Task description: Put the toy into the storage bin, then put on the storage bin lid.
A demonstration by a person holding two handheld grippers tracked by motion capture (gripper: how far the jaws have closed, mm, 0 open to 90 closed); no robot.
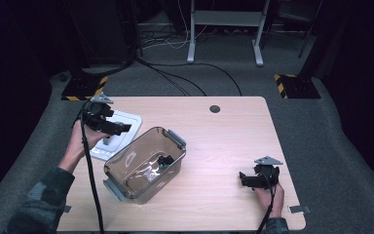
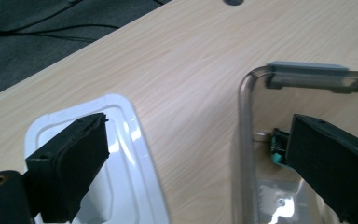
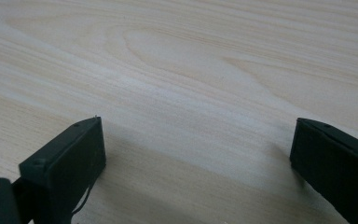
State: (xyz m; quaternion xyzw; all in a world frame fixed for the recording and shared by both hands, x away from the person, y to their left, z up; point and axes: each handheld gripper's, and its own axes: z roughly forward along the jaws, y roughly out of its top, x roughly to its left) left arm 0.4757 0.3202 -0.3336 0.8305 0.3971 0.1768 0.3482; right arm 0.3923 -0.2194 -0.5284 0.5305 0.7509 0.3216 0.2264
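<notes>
The wooden worktop holds a clear box with a small dark thing inside. Its white lid lies beside it, off. The left gripper hangs over the lid, jaws wide open, maybe to lift it. The right gripper rests apart, jaws open too.

Spread claw over lid, container

Camouflage-patterned sleeve on the person's left arm; both black grippers trail black cables, topped by grey three-cornered plates.

Bin's dark item — perhaps a clip.
</notes>
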